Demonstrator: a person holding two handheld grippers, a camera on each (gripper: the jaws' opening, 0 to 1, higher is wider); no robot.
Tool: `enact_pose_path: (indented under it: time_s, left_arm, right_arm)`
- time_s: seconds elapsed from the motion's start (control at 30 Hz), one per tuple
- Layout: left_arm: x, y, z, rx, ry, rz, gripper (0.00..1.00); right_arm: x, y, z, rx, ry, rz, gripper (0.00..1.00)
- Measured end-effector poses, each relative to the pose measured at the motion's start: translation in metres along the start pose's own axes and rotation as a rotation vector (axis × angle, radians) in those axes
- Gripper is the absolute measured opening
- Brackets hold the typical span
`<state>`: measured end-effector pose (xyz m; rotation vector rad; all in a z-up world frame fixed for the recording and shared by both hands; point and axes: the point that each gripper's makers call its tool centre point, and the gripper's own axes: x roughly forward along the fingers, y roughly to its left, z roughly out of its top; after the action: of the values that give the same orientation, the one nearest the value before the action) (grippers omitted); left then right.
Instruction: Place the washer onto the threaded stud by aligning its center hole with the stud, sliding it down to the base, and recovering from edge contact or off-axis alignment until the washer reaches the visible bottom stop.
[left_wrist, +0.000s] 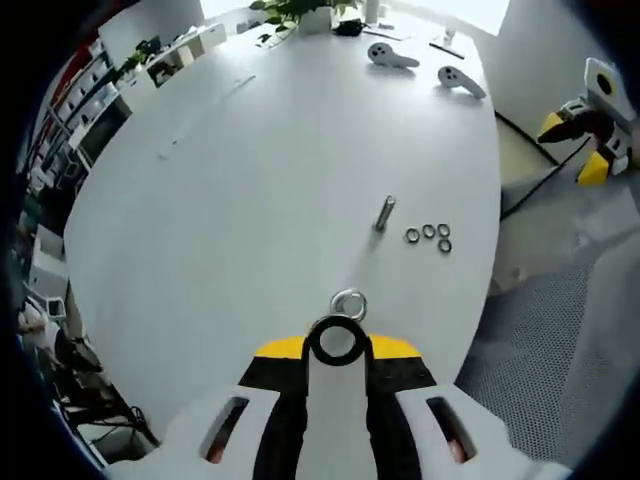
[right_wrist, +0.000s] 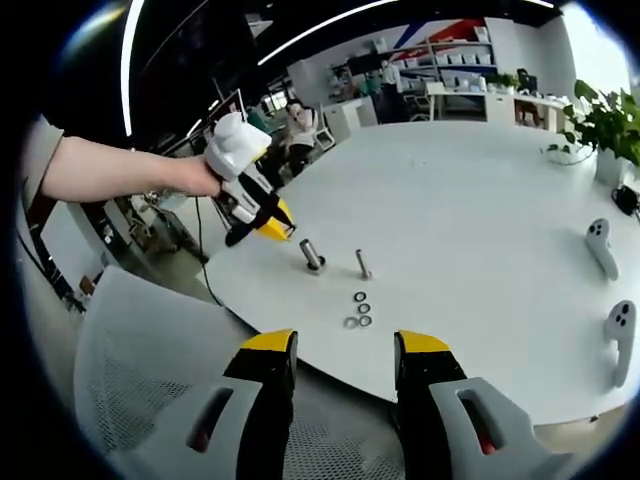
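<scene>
White table (left_wrist: 230, 200) fills most of the left gripper view. The stud (left_wrist: 384, 213) stands upright on it, a thin metal rod. Just beside its foot lie four washers (left_wrist: 432, 236) in a small loose group, flat on the table. None of them is on the stud.

The left gripper (left_wrist: 337, 347) is low in its own view, with a yellow band across its tips. A white part with a dark ring covers the middle, so I cannot tell if its jaws are together or apart. Just in front of it a metal ring (left_wrist: 348, 300) shows on the table. From the other side it looks like a short, thicker metal post (right_wrist: 312, 255), standing near the stud (right_wrist: 363, 263) but not touching it.

In the right gripper view the right gripper (right_wrist: 340, 350) is off the table edge, over a mesh chair (right_wrist: 130, 370). Its jaws are apart and hold nothing. The washers (right_wrist: 360, 310) lie between it and the stud. A hand (right_wrist: 190, 178) holds the left gripper (right_wrist: 262, 222) above the table edge, its yellow tip pointing down toward the post.

Two white controllers (right_wrist: 610, 290) lie well apart from the stud.
</scene>
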<state>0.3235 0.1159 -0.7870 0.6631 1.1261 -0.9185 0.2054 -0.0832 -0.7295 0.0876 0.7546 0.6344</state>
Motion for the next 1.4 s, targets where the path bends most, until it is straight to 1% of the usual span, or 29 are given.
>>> enact_pose_path:
  time_s: [0.13,0.3,0.37,0.43,0.53,0.63,0.73,0.87,0.97,1.07,1.1,1.4]
  left_arm:
    - [0.005,-0.004,0.006,0.018,0.013,-0.009,0.18]
    - [0.012,-0.010,0.009,0.058,0.045,-0.012,0.18]
    - [0.013,-0.010,0.014,0.077,0.042,-0.004,0.18]
    - [0.016,-0.010,0.014,0.086,0.056,-0.008,0.18]
    - [0.020,-0.009,0.014,0.123,0.076,-0.003,0.18]
    - [0.019,-0.013,0.014,0.157,0.096,0.000,0.19]
    - [0.020,-0.013,0.011,0.168,0.116,-0.001,0.19]
    - [0.023,-0.012,0.010,0.178,0.117,-0.003,0.19]
    - [0.029,-0.009,0.010,0.160,0.120,-0.011,0.19]
    - [0.034,-0.011,0.009,0.165,0.130,-0.016,0.19]
    - [0.035,-0.012,0.010,0.179,0.131,-0.016,0.19]
    - [0.058,-0.013,0.001,0.181,0.159,-0.025,0.19]
  right_arm:
    - [0.000,0.000,0.000,0.002,-0.003,0.000,0.41]
    - [0.000,0.000,0.001,0.004,-0.005,0.002,0.41]
    - [0.000,0.000,0.000,0.003,-0.004,0.001,0.41]
    - [0.000,0.000,0.001,0.004,-0.006,0.002,0.41]
    - [0.000,-0.001,0.001,0.009,-0.011,-0.001,0.41]
    - [-0.001,-0.001,0.002,0.011,-0.014,-0.001,0.41]
    - [-0.001,-0.001,0.002,0.012,-0.015,0.000,0.41]
    - [-0.001,-0.001,0.003,0.015,-0.020,0.003,0.41]
    - [-0.001,-0.001,0.003,0.019,-0.024,0.002,0.41]
    - [-0.001,-0.001,0.003,0.018,-0.021,0.003,0.41]
    - [-0.001,-0.001,0.002,0.018,-0.021,0.003,0.41]
    - [-0.001,-0.002,0.003,0.025,-0.022,-0.004,0.41]
